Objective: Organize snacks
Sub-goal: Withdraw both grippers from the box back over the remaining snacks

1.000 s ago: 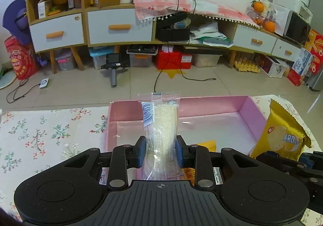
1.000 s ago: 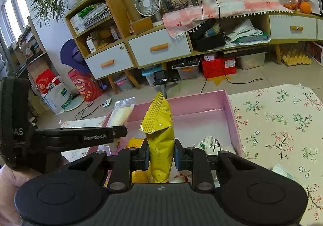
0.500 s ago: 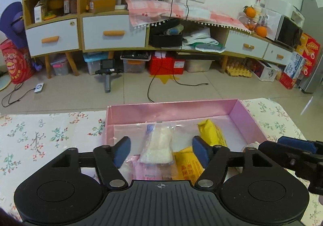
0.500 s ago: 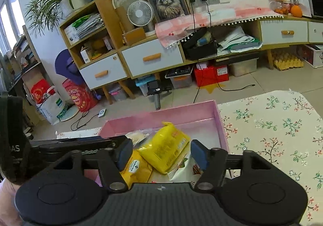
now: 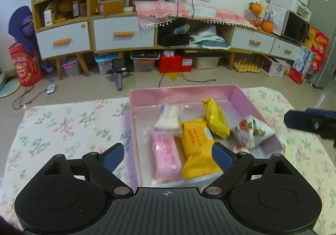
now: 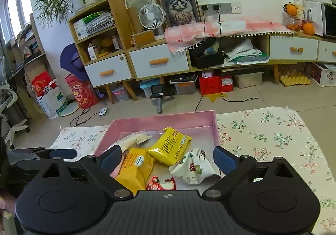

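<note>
Now opening both grippers above pink box (image 5: 241,96), pinching nothing.
Risking green-and-white packet (image 5: 253,133), lower right, slipping over the rim.

- The left tongs (image 5: 167,154) are seen spread wide, the jaws opening, with nothing pressed between the blue pads (image 5: 113,154).
- The right tongs (image 6: 167,158) are likewise spread wide and opening, nothing being gripped by them.
- Both tongs are pointed forward and tilted downward.
- A fingertip of the right tongs (image 5: 310,122) is visible at the right edge of the left wrist view.
</note>
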A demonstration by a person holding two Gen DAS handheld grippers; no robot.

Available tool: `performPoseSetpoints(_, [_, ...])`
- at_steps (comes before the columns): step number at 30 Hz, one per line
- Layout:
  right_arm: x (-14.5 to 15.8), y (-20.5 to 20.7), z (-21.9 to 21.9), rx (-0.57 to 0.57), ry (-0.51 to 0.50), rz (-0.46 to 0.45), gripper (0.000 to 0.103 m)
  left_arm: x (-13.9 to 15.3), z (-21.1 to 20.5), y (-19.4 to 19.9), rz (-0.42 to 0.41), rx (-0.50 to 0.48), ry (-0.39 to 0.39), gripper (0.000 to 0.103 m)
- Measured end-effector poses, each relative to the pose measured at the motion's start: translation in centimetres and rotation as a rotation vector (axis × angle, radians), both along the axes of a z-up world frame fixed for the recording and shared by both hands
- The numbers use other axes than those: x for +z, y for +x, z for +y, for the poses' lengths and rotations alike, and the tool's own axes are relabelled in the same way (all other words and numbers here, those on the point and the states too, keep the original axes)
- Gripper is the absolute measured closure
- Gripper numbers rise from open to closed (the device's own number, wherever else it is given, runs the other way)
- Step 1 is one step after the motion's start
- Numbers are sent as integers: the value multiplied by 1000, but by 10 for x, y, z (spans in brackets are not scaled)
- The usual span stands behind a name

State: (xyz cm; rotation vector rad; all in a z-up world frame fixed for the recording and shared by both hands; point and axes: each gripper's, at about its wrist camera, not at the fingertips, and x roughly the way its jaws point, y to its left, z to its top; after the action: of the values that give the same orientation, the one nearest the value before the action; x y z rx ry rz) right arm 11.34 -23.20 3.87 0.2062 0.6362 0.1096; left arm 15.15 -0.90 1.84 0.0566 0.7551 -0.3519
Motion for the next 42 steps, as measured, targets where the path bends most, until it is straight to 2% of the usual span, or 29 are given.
performPoseSetpoints(6, [10,-22,0,-2,-29,-15,25,8,16,-40,-9,-11,48,8])
performPoseSetpoints(12, [15,-41,5,-12,-55,-22,23,9,34,-71,-4,-8,61,7])
performPoseSetpoints(17, [17,-58,11,25,-127,-25,22,3,51,-92,-19,-4,66,6])
performPoseSetpoints(21, [17,-74,16,50,-195,-39,22,-1,63,-100,-22,-2,83,6])
performPoseSetpoints(28, [7,-95,24,87,-255,-35,22,-7,86,-107,-10,16,52,6])
performPoseSetpoints(31, [3,-102,27,95,-290,-41,22,-10,96,-112,-34,17,65,6])
performPoseSetpoints(38, [-14,-116,25,98,-302,-33,22,-20,121,-115,-28,52,65,6])
performPoseSetpoints(42, [-28,-120,26,111,-343,-4,22,-27,126,-115,-29,38,70,6])
